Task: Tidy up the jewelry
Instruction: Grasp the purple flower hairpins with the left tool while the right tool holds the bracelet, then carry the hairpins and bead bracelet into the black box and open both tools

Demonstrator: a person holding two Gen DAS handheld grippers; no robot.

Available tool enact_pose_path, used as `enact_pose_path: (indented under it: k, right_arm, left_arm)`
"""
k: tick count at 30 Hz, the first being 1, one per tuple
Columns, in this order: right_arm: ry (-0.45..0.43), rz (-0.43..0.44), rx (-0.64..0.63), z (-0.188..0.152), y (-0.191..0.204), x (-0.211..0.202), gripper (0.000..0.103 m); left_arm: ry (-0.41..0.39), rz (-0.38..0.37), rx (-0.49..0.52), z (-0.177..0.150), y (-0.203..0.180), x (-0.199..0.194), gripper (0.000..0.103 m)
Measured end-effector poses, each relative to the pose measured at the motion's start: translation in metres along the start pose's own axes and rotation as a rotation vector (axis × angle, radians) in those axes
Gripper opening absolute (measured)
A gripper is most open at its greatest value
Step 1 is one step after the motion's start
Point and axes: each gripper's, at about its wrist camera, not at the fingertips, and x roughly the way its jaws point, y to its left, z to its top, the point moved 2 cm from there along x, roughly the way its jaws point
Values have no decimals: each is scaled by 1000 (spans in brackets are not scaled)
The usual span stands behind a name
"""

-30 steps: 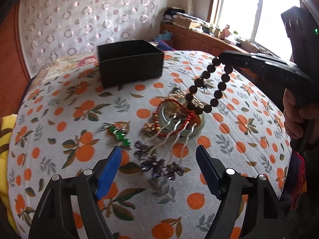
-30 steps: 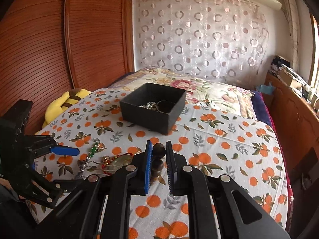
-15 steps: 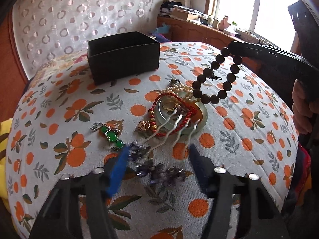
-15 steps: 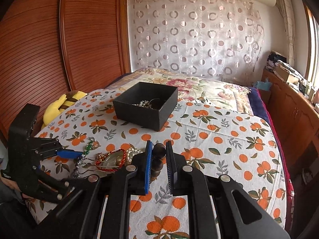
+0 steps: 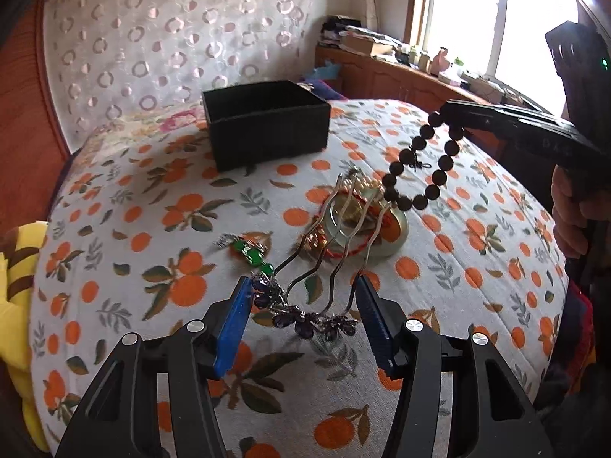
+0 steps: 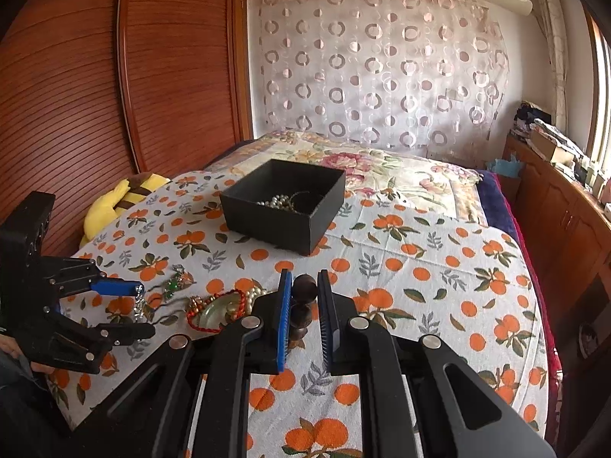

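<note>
My left gripper (image 5: 303, 297) is shut on a silver hair comb with purple flowers (image 5: 305, 318) and holds it lifted, prongs pointing away. My right gripper (image 6: 303, 305) is shut on a dark wooden bead bracelet (image 6: 303, 292), which hangs in the air in the left wrist view (image 5: 420, 164). A black box (image 5: 267, 122) stands at the back of the bed; it holds pearls (image 6: 277, 201). A pile of jewelry on a round jade disc (image 5: 366, 225) and a green stone piece (image 5: 252, 253) lie on the orange-print cloth.
A yellow plush toy (image 6: 118, 198) lies at the bed's left edge by the wooden wardrobe (image 6: 114, 76). A wooden cabinet with clutter (image 6: 565, 198) runs along the right under the window. The orange-print cloth (image 6: 439, 286) covers the bed.
My left gripper moved in and closed on the purple-flower comb, then raised it off the cloth. My right gripper carried the bead bracelet slightly higher and toward the box.
</note>
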Motion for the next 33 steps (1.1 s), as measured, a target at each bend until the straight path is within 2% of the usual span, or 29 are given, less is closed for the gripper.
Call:
enact_pose_path:
  k: [2,3,4,6,9,14,15,17,18,19,26,28,33]
  right_arm:
    - [-7,-1,-5,4,0,-1,15]
    - [-11,-1,-7,6,0,-2,15]
    - [-14,-2,-9,9,1,-3,15]
    - [-18,-2,-12,12,2,-4,15]
    - [-22,-6,-18,15,3,-4,15]
    - [-18,-6,-14,15,4,-4,15]
    - [-16,-5,-12,15,3,-3,15]
    - [-12,-6,-12,13,3,-2,15]
    - [-10,-6,-12,13,3,-2,15]
    - [-9,-6,-10,12,3,-2,15]
    - [-15,-12,-4,8,-4,-7,15]
    - [-15,-15,-2,7,-6,-8,15]
    - [-10,-14,4,5,-10,-8,15]
  left_arm:
    - [-14,6,-5,4,2,-2,53]
    - [-20,13,-8,6,3,-3,47]
    - [-20,20,-13,8,5,-3,16]
    - [-19,-12,-47,12,11,-3,16]
    - [-24,15,-35,16,13,0,15]
    - [-16,11,-47,15,17,4,15]
    - [-20,4,-45,15,17,3,18]
    - [-35,1,-15,16,13,2,68]
    - [-62,6,12,19,10,0,75]
    - [-68,1,26,21,8,0,76]
    - [32,-13,79,30,-3,38,76]
    - [58,-37,93,28,-7,47,76]
    - [62,-62,91,30,-9,51,76]
